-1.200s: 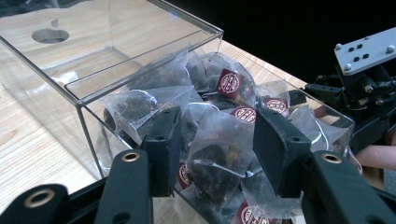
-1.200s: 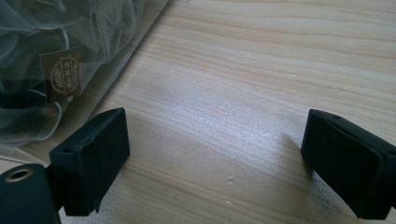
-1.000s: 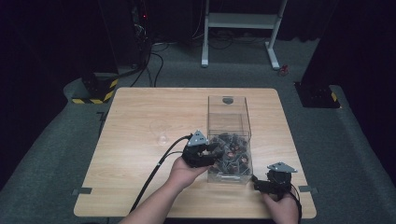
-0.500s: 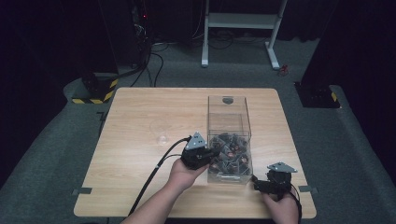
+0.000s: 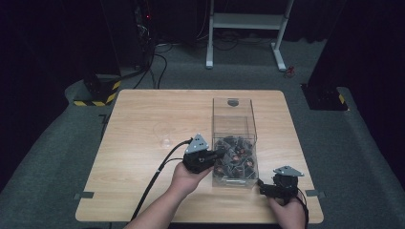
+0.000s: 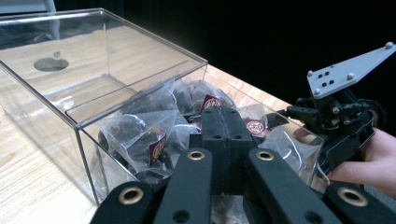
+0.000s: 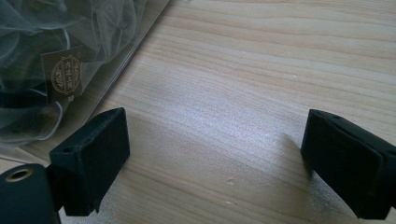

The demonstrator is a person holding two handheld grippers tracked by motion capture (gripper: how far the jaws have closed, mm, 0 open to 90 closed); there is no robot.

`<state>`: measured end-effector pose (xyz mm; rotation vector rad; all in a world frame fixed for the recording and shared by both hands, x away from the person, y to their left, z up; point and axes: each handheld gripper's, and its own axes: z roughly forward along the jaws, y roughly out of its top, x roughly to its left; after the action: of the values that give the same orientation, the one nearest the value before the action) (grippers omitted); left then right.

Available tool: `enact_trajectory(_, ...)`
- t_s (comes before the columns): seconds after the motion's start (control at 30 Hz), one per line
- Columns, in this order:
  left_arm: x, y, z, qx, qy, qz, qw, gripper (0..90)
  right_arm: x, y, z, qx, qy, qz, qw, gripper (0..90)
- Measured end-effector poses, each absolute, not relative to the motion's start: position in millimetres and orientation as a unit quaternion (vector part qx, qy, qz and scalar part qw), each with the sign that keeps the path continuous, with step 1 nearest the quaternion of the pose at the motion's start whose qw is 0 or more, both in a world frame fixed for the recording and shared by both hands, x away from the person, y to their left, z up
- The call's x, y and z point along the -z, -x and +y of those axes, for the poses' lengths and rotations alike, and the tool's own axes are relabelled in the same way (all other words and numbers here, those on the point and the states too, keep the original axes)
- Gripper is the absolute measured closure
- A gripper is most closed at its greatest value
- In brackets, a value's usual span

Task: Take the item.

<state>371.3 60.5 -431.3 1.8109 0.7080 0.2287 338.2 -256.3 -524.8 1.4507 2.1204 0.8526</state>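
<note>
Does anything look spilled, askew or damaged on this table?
Nothing stands out. The clear box stands square on the table, its tea bags all inside. The left gripper is shut at the pile, whether on a bag is unclear; the right gripper rests open beside the box.

Clear plastic box point(image 5: 233, 119), colourless, with a grey round mark on its far wall. Tea bags point(image 6: 140, 135) of see-through white mesh holding dark contents, each with a maroon tag printed with a gold round emblem. Table point(image 5: 143, 124) of pale wood with fine straight grain. Left gripper point(image 6: 225, 128) and right gripper point(image 7: 215, 158) matt black, brass-coloured rivets, grey top plates. Floor point(image 5: 47, 157) dark grey; a yellow-and-black striped base point(image 5: 98, 90) on it.
</note>
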Motion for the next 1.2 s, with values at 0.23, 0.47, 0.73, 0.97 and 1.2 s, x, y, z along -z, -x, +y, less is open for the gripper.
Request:
enact_trajectory(0.23, 428, -371, 64, -0.101, -0.763, 0.299, 0.564, 90.0, 525, -338, -256, -0.308, -0.525, 0.764, 0.215, 7.8)
enact_trajectory(0.47, 423, -370, 70, -0.108, -0.760, 0.301, 0.566, 90.0, 525, -338, -256, -0.308, -0.524, 0.765, 0.215, 7.8)
enact_trajectory(0.73, 419, -370, 78, -0.116, -0.757, 0.302, 0.568, 90.0, 525, -338, -256, -0.308, -0.525, 0.764, 0.215, 7.8)
enact_trajectory(0.97, 417, -371, 87, -0.123, -0.755, 0.306, 0.567, 90.0, 525, -338, -256, -0.308, -0.524, 0.765, 0.215, 7.8)
enact_trajectory(1.2, 414, -371, 94, -0.128, -0.750, 0.312, 0.568, 90.0, 525, -338, -256, -0.308, -0.525, 0.764, 0.215, 7.8)
